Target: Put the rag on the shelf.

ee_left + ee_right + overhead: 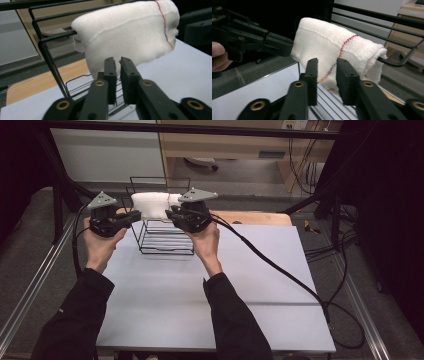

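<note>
Grey table (165, 295) carried black wire rack (165, 240) near far edge. White cloth (150, 205) hung folded over rack's top rail, one end toward each gripper. Left gripper (118, 65) sat just short of cloth's lower edge, jaws a narrow slit apart, nothing clamped. Right gripper (327, 65) faced cloth's stitched end, jaws moderately parted, cloth just beyond tips, not pinched.

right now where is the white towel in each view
High view: the white towel hangs on the wire rack, upper centre, between the two grippers.
Left gripper view: upper middle to right, just beyond the jaws.
Right gripper view: centre, behind the jaws.
Shared landmark: the black rack bar that the towel drapes over.
</note>
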Available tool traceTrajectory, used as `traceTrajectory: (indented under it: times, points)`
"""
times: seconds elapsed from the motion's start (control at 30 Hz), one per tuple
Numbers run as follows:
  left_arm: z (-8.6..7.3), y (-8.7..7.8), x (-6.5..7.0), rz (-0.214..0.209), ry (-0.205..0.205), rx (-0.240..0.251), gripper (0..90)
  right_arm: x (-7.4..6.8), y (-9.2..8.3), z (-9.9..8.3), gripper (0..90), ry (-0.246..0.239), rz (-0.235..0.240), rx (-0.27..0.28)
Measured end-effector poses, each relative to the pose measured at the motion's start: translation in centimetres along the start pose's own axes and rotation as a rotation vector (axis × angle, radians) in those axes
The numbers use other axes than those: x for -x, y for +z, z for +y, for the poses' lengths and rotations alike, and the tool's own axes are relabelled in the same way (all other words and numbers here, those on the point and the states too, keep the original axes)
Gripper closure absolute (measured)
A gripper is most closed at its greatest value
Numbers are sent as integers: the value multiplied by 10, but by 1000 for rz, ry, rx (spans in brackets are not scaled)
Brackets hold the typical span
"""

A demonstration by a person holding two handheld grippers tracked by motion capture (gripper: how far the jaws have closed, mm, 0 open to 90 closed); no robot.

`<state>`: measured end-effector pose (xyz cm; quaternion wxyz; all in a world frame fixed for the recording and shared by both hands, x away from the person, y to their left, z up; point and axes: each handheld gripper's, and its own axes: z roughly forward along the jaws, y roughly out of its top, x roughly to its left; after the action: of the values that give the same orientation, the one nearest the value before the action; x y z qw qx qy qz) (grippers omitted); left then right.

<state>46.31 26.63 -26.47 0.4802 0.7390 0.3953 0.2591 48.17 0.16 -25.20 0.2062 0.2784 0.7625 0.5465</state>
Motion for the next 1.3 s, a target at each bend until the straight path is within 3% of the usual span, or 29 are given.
traceTrajectory:
  times: [0.17,0.3,0.43,0.63,0.83,1.13,1.3]
  points:
    - [-14,-8,3,4,20,-38,624,2,-20,-7,503,16,15,-28]
    - [-28,-11,3,0,11,-59,474,8,-33,-19,371,30,21,-48]
    - [-43,-12,5,-20,16,-81,343,16,-45,-35,257,54,20,-68]
    - [-68,-10,10,-59,8,-106,223,32,-64,-61,105,86,39,-103]
    - [-89,-6,16,-74,12,-147,109,46,-85,-89,41,119,42,-124]
    - [-116,-3,28,-120,21,-164,60,62,-119,-131,10,154,45,-117]
    - [-131,-5,34,-98,32,-187,58,67,-136,-155,4,165,40,-122]
